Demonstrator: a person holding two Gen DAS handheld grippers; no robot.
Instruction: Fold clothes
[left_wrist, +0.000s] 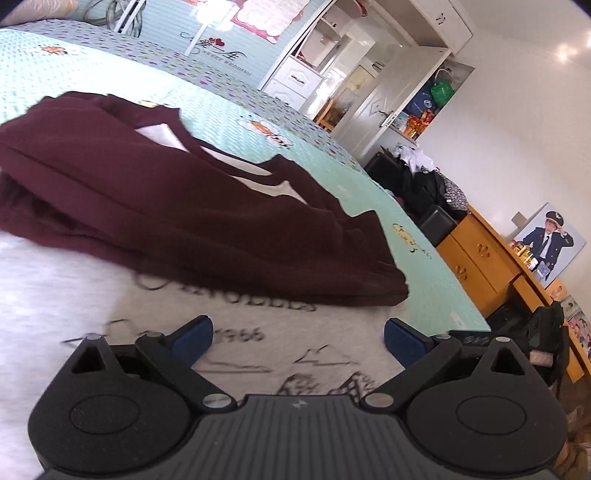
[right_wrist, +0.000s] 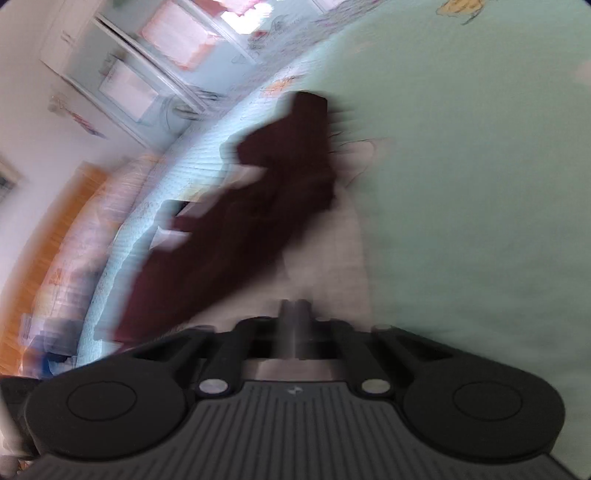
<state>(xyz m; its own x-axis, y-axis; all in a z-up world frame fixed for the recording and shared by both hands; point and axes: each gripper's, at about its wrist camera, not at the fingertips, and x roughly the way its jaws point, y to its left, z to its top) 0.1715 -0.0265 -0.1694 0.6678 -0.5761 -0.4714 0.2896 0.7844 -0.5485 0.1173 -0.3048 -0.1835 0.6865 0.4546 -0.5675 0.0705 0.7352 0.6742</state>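
Overhead, left gripper (left_wrist: 297, 338) tilted, jaws apart; right gripper (right_wrist: 295, 310) together, seemingly on grey garment (left_wrist: 258, 343).

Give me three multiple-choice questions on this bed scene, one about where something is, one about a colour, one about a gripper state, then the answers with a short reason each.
1. Where does the folded garment lie?
A. on the bed
B. on the wooden dresser
C. on the floor

2. What colour is it?
A. yellow
B. maroon
C. blue

3. How do the left gripper's jaws stand?
A. shut on the garment
B. shut on nothing
C. open

Answers:
1. A: it rests on the green bedspread, partly over a grey printed shirt.
2. B: dark maroon shows in both wrist views.
3. C: its blue pads stand wide apart over the shirt, nothing pressed between them. The right gripper, by contrast, is shut, fingers together; the blur hides whether it pinches cloth.
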